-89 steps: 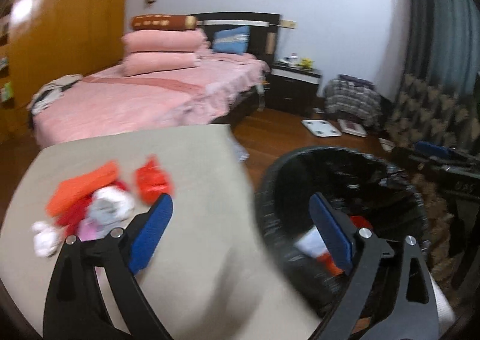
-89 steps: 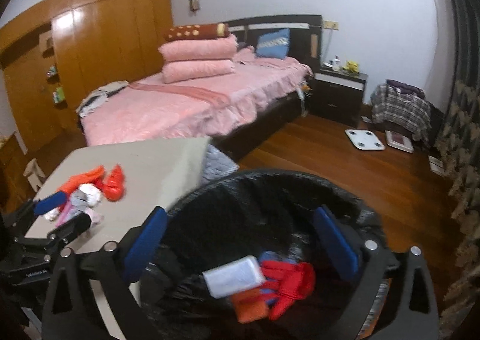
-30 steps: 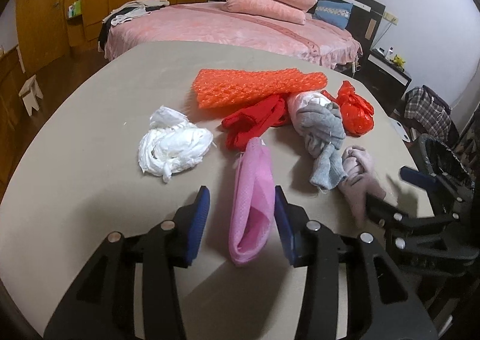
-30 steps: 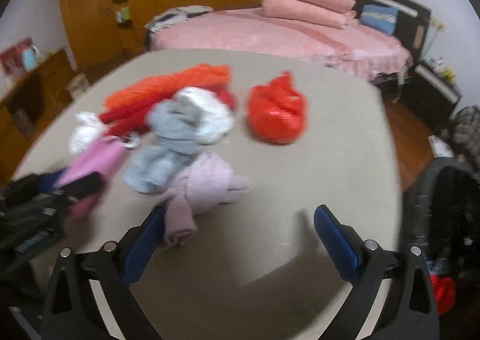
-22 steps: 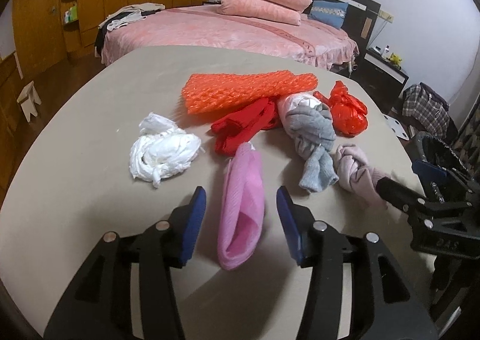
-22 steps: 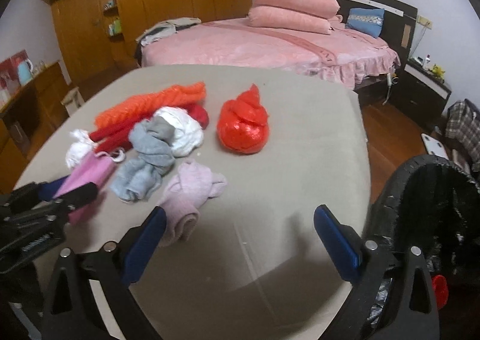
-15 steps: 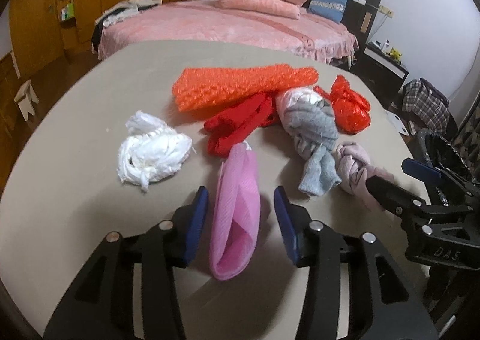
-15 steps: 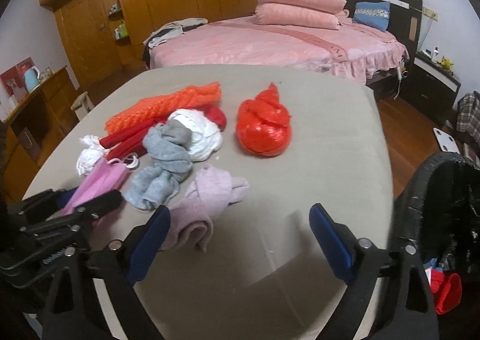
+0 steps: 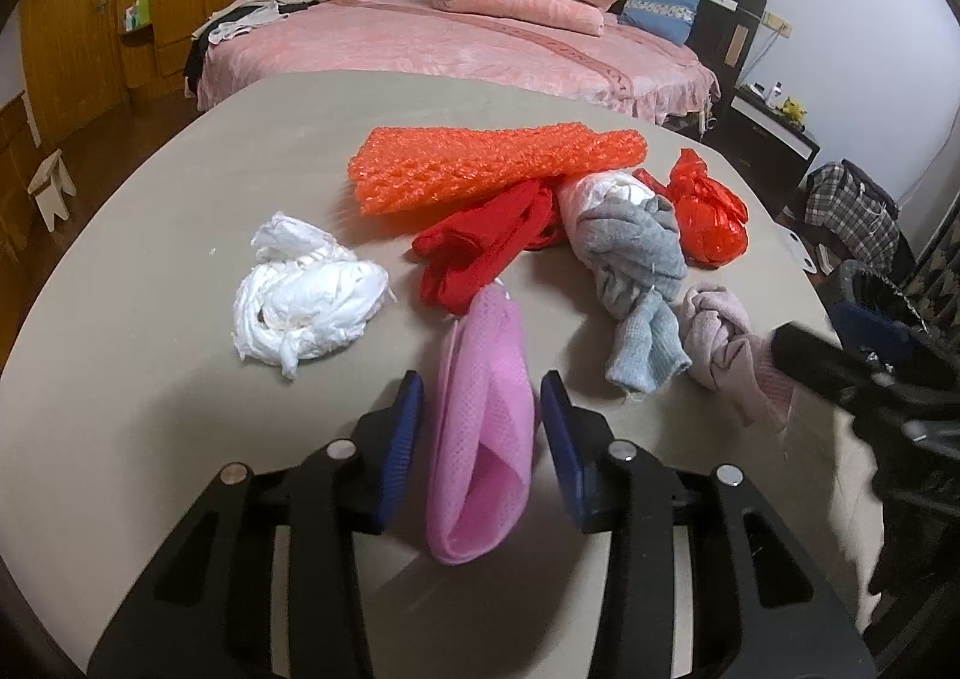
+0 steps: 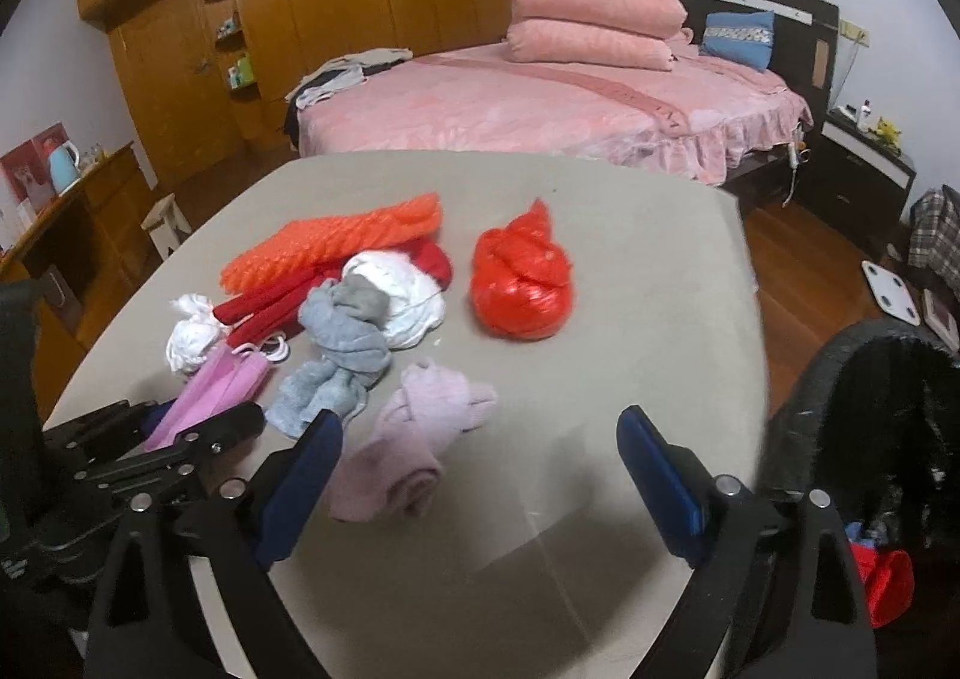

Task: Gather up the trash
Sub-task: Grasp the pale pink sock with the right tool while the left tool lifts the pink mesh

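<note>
One pink mesh cloth (image 9: 483, 433) between left hand-held gripper (image 9: 483, 442) fingers

Black hand-held gripper (image 9: 483, 439), blue pads (image 9: 403, 433), silver screws.

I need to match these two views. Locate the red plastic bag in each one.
Left wrist: red plastic bag upper right, behind the grey sock.
Right wrist: red plastic bag at centre, alone, right of the pile.
Shared landmark: orange bubble wrap.
</note>
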A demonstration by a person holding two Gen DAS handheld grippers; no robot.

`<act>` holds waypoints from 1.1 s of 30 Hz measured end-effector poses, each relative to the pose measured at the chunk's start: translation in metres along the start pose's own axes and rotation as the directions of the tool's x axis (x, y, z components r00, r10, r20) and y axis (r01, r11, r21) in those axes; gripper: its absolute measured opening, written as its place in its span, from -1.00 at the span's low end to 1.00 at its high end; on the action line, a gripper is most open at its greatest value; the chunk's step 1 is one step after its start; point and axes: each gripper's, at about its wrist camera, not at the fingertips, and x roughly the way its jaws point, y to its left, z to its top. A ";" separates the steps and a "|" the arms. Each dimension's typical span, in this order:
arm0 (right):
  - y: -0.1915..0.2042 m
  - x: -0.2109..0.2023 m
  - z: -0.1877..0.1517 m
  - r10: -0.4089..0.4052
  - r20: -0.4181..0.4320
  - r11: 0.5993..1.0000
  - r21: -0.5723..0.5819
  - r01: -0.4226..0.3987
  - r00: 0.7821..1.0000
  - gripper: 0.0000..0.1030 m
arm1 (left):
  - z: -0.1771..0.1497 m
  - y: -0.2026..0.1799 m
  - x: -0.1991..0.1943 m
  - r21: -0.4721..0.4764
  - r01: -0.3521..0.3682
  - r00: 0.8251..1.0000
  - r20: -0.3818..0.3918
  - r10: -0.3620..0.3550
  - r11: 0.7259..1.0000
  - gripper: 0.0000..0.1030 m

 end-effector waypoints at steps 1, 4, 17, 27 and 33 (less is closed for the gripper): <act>0.002 0.006 -0.001 0.000 -0.011 1.000 0.000 0.000 1.000 0.75 | 0.000 0.002 -0.001 -0.007 0.002 1.000 0.004 -0.002 1.000 -0.30; 0.007 0.019 -0.007 -0.011 -0.043 1.000 -0.005 0.011 0.999 0.60 | 0.000 0.006 -0.001 -0.033 0.010 1.000 0.001 -0.010 0.999 -0.39; 0.008 0.026 -0.017 0.027 -0.079 0.999 -0.025 -0.029 0.997 -0.48 | -0.001 0.000 0.000 0.007 0.028 1.000 0.003 -0.028 1.000 -0.82; -0.010 -0.008 -0.025 0.052 -0.049 0.998 0.025 -0.050 0.997 -0.48 | -0.010 -0.033 -0.035 0.068 0.065 0.995 0.070 -0.070 0.996 -0.82; -0.022 -0.039 -0.011 0.043 0.018 0.998 0.047 -0.044 0.999 -0.48 | 0.001 -0.049 -0.056 0.081 0.080 0.990 0.111 -0.089 0.993 -0.82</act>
